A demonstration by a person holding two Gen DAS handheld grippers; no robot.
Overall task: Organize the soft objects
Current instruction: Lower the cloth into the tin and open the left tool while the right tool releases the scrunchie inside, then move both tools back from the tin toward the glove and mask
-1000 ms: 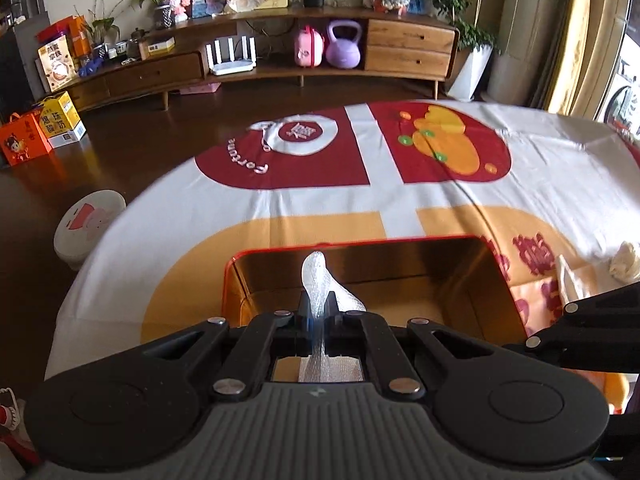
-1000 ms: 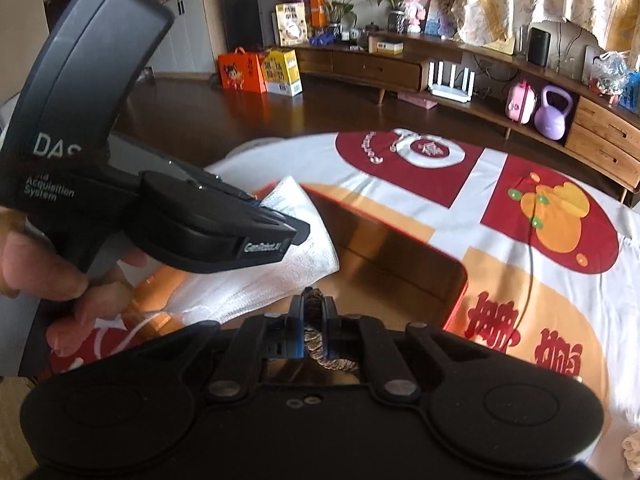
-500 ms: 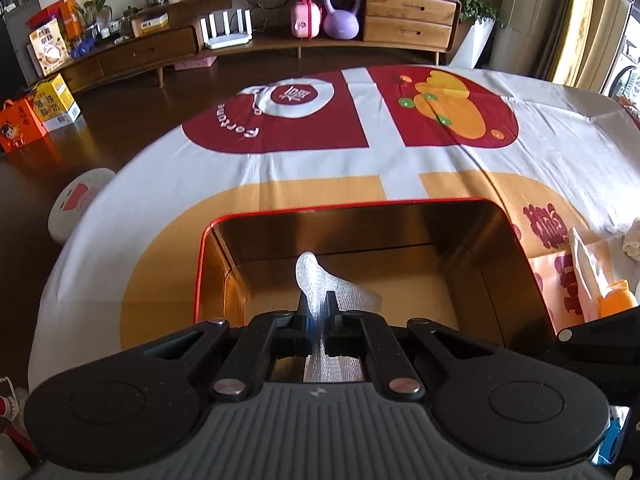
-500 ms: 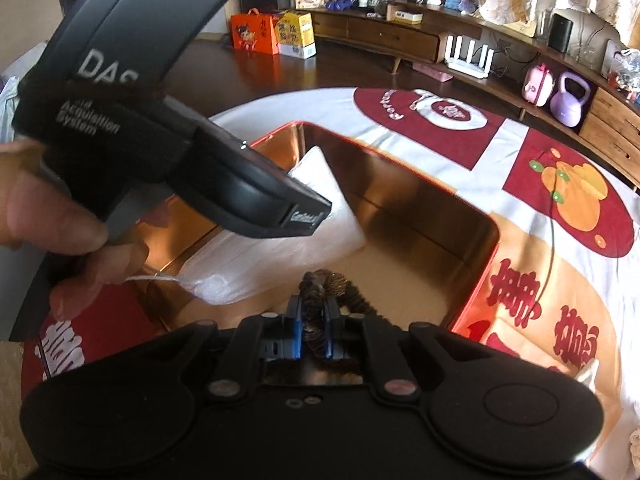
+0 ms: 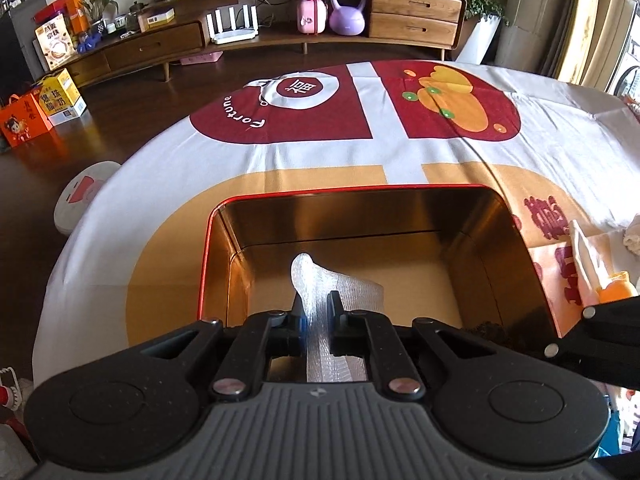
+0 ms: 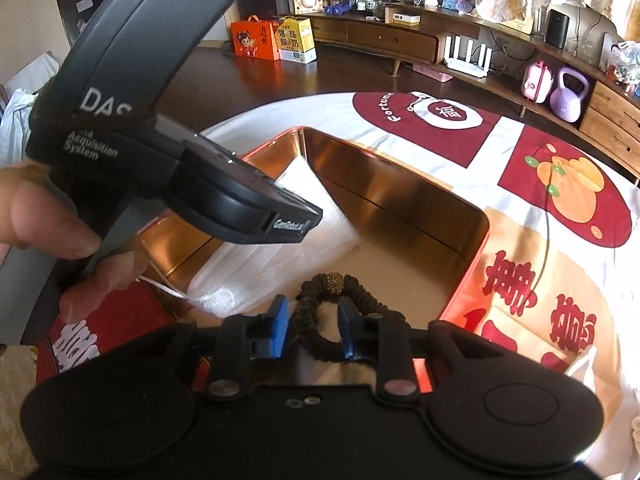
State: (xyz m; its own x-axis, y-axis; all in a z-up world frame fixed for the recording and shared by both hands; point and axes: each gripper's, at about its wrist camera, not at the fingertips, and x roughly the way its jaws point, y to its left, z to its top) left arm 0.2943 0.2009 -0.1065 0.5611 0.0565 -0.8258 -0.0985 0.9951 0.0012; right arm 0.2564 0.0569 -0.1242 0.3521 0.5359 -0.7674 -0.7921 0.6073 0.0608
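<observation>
Our left gripper (image 5: 316,312) clamps the white quilted face mask (image 5: 332,280) over the red-rimmed gold tin (image 5: 352,192); at its 5 o'clock, right fingers (image 6: 278,316), just parted, release the dark fabric hair tie (image 6: 344,288) there for storage.

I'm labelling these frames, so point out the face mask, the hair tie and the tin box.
face mask (image 5: 320,300), left wrist view, pleated middle
hair tie (image 6: 320,320), right wrist view, left side of loop
tin box (image 6: 400,208), right wrist view, inner far wall

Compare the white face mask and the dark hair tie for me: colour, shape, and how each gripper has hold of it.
The face mask is white; the hair tie is dark brown. The face mask is a flat pleated sheet; the hair tie is a ruffled loop with a beaded section. The left gripper is pinched shut on the face mask, while the right gripper has just been opening, its jaws apart around the hair tie. Both sit over the gold tin box.
</observation>
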